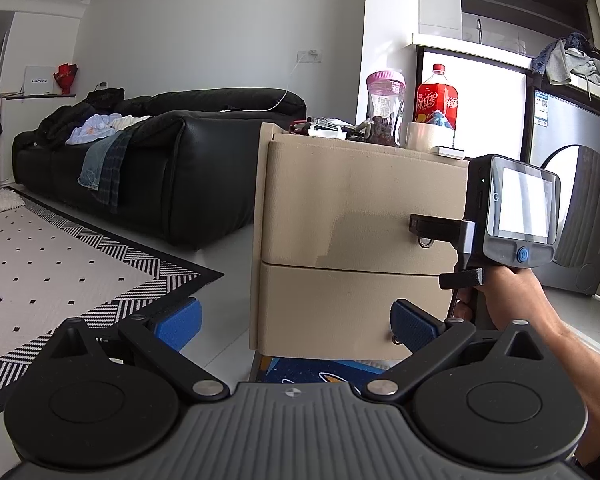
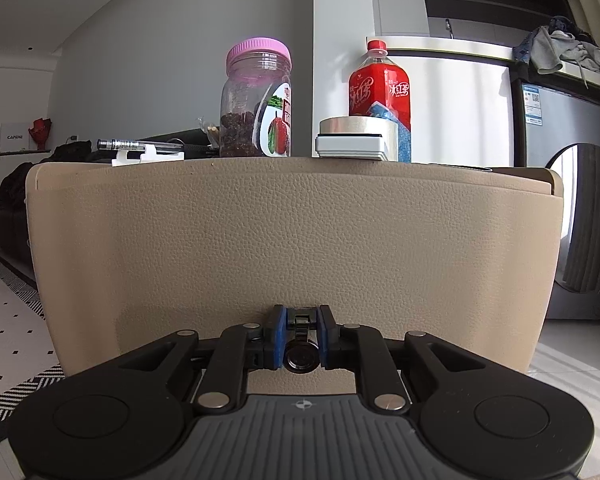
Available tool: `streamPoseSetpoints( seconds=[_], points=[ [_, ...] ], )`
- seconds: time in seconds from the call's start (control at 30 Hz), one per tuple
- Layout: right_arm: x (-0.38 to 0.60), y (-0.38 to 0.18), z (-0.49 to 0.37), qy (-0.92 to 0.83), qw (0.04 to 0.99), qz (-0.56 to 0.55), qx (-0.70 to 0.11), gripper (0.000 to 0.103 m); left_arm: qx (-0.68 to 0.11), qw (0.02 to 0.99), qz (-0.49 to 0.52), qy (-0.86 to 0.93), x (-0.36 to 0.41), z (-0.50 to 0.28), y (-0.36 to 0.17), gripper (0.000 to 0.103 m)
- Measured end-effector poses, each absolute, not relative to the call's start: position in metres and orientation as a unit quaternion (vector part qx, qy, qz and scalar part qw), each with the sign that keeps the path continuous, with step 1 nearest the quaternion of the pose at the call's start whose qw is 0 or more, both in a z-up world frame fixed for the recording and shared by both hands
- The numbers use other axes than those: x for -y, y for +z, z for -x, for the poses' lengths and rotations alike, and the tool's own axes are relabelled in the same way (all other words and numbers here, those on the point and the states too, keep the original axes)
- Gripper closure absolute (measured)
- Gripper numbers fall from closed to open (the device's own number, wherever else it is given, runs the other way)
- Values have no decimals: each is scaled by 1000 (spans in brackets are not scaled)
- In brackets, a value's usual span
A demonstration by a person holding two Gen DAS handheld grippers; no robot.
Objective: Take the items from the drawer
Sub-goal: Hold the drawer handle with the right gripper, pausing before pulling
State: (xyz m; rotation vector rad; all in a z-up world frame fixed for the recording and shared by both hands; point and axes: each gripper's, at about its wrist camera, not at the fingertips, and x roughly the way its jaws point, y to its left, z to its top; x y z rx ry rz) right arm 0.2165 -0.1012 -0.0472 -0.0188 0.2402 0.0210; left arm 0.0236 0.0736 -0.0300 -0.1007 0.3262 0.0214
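Drawer work has barely begun: the upper drawer [image 2: 292, 240] fills the middle of the right wrist view, not visibly pulled out, nothing taken out yet. The right gripper [image 2: 302, 334] at lower centre is clamped on its small metal knob [image 2: 300, 356] — the pull and the picking are left. The left gripper [image 1: 296, 324] hangs at the bottom of its frame, blue pads spread wide and empty. Counted: two drawers, upper and lower drawer [image 1: 352, 304] — two knobs, one jar [image 2: 257, 100], one red bottle [image 2: 380, 80] on top

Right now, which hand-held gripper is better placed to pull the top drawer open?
The right hand-held gripper: it is shut on the top drawer's knob. The left hand-held gripper hangs open, off the nightstand.
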Motion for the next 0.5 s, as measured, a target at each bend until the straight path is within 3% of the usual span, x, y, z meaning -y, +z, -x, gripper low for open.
streamPoseSetpoints(
  seconds=[0.5],
  points=[
    [101,-47,-212,8,993,10,-114,88,-161,986,51,14,-76,-24,-29,0]
  ],
)
